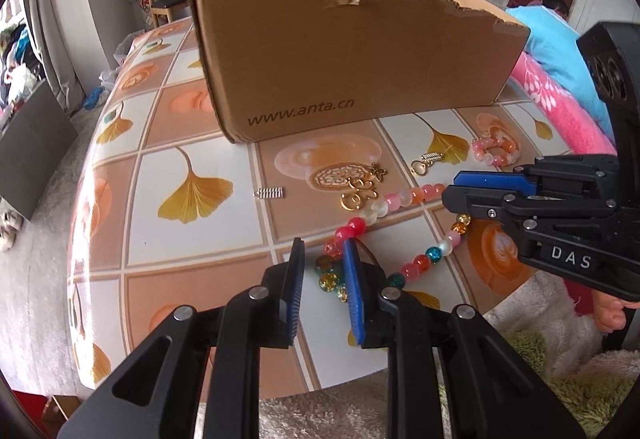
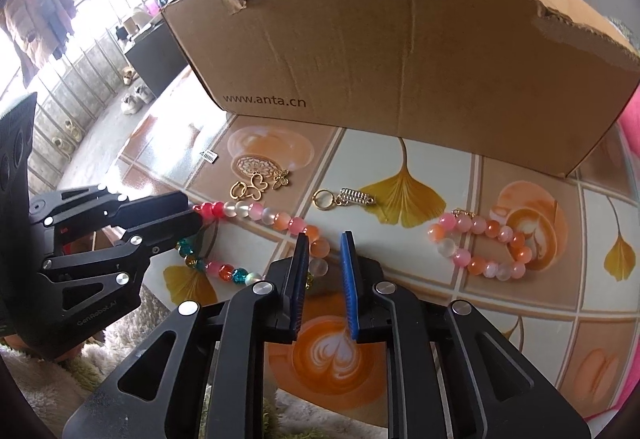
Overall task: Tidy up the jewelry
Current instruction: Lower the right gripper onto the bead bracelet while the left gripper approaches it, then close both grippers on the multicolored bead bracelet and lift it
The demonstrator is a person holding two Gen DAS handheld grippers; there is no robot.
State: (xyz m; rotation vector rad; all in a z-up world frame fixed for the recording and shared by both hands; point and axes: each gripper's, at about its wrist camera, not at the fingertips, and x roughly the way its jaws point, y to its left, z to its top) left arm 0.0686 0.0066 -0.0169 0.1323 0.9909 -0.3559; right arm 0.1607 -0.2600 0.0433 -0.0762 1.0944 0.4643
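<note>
On the tabletop (image 2: 520, 303), in front of the cardboard box (image 2: 400, 51), the long bead strand (image 2: 280, 219) lies looped: limp, light, with smooth, slippery beads. Grip across the cord between beads. Left tool (image 1: 322, 275) and right tool (image 2: 324, 263) flank it, narrowly parted, gripping nothing. Only the right view shows the pink bracelet (image 2: 480, 251) whole.

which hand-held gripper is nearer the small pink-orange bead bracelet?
Right. The right hand-held gripper sits just left of the bracelet, over the long bead strand. The left hand-held gripper is at that strand's far end.
</note>
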